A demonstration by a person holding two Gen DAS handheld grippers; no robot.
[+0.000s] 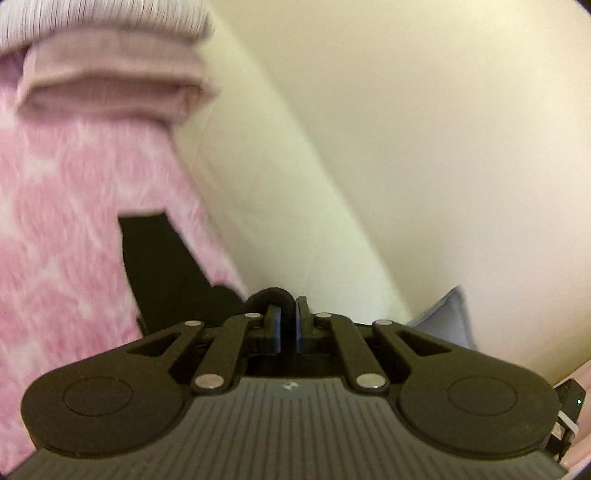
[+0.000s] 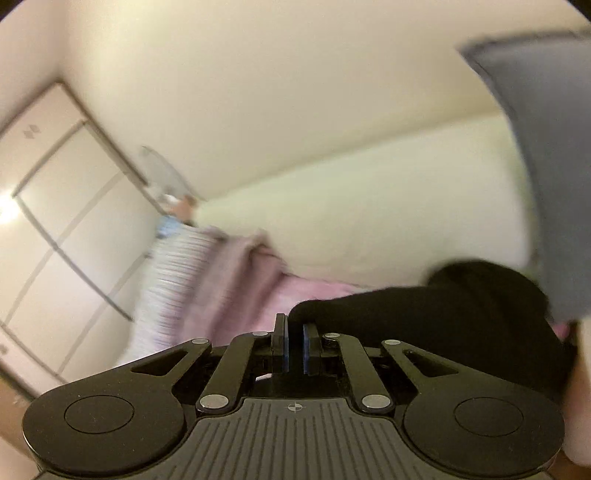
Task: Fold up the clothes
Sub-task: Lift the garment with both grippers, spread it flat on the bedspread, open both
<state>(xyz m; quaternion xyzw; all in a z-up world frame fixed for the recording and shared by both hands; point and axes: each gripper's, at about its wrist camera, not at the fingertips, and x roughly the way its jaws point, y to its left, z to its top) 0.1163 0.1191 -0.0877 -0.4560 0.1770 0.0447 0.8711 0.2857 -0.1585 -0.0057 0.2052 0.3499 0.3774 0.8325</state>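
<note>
**Both grippers pinch a black garment, lifted above the pink bedding**

The left hand-held gripper (image 1: 288,317) has its blue-padded fingers drawn nearly together, and a rolled edge of the black fabric garment (image 1: 162,266) bulges right at their tips, so it looks clamped on that edge. From there the black cloth trails away to the gripper's left, lying dark against a fuzzy pink-and-white mottled blanket (image 1: 66,221). Further ahead on that same side sits a folded pale-pink knit piece (image 1: 110,81) with a ribbed white-lilac piece (image 1: 92,18) beyond it. A corner of grey-blue cloth (image 1: 450,314) pokes up just to the right of the fingers, against the cream wall (image 1: 406,129).

The right hand-held gripper (image 2: 294,347) also has its pads close together, a narrow slit between them. The black garment (image 2: 461,306) bunches just ahead of and to the right of its tips; whether cloth is actually caught between the pads, I cannot tell. A large grey-blue cloth (image 2: 546,147) hangs blurred at its far right. Off to its left, pale panelled wardrobe doors (image 2: 66,221) stand behind a striped white fabric (image 2: 173,280) and pink bedding.
</note>
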